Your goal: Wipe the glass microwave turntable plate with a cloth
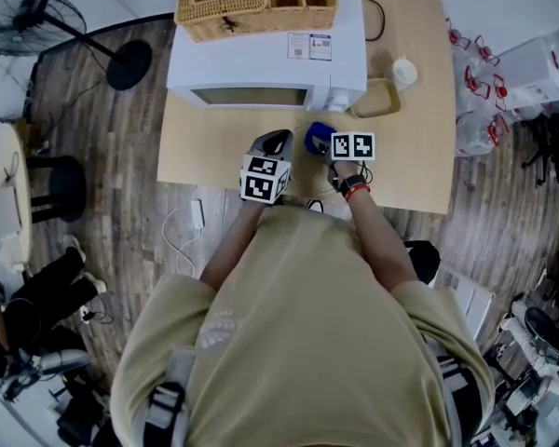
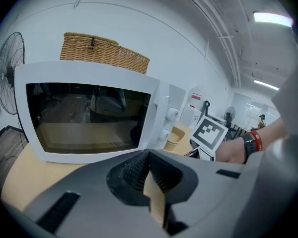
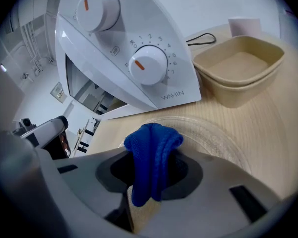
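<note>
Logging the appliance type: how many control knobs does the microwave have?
2. The upper knob sits near the top of the microwave control panel; the lower knob is just beneath it. None seem hidden.

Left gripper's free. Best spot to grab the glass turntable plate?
Probably the left rim of the glass plate, left gripper coming in low along the table. It lies flat, so only the thin edge offers a pinch; the right gripper holds the blue cloth over its near edge.
</note>
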`<state>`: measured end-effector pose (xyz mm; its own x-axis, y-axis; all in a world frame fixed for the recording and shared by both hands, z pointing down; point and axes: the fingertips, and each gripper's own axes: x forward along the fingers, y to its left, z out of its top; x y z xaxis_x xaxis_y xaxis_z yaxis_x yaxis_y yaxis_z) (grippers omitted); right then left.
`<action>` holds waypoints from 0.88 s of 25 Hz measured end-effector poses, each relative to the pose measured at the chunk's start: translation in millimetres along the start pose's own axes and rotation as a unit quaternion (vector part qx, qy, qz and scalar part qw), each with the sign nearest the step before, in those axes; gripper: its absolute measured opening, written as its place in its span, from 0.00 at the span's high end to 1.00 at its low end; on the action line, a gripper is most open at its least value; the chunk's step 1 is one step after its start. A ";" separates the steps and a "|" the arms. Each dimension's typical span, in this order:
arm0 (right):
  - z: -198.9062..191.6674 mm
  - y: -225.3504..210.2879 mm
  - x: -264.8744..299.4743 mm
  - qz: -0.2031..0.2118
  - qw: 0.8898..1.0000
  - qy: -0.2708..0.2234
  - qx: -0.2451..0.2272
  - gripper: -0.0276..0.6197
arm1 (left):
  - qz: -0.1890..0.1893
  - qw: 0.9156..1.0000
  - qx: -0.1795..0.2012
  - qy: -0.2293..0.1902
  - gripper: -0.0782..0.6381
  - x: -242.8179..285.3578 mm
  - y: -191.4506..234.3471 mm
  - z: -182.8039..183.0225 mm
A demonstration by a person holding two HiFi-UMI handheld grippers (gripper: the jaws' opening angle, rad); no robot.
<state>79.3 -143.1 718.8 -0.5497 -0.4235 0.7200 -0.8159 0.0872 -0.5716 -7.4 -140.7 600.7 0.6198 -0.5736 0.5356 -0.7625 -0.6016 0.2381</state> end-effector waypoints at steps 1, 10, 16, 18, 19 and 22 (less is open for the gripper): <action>0.1 -1.0 -1.1 0.000 1.000 -0.001 0.000 0.76 | 0.000 1.000 0.000 0.000 0.87 -0.4 -0.7 -0.1; 1.6 -12.7 -10.9 -0.003 1.000 -0.011 0.012 0.76 | -0.004 1.000 0.012 0.007 0.87 -0.2 -8.5 -1.6; 1.1 -21.6 -18.1 -0.007 1.000 -0.018 0.022 0.76 | -0.016 1.000 0.011 0.012 0.87 1.4 -17.3 -4.1; 1.6 -24.5 -20.0 -0.008 0.999 -0.021 0.025 0.76 | -0.021 1.000 0.012 0.013 0.87 2.5 -20.7 -4.8; 1.5 -25.7 -21.4 -0.009 0.999 -0.023 0.026 0.76 | -0.023 1.000 0.013 0.014 0.87 2.7 -22.6 -5.1; 0.4 -29.5 -26.8 -0.015 0.999 -0.028 0.027 0.76 | -0.026 0.999 0.016 0.017 0.87 2.5 -27.6 -6.7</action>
<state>118.1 -134.7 716.1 -0.5132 -0.4748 0.7149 -0.8201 0.0259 -0.5716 14.0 -121.7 600.8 0.6520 -0.5215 0.5504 -0.7223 -0.6481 0.2414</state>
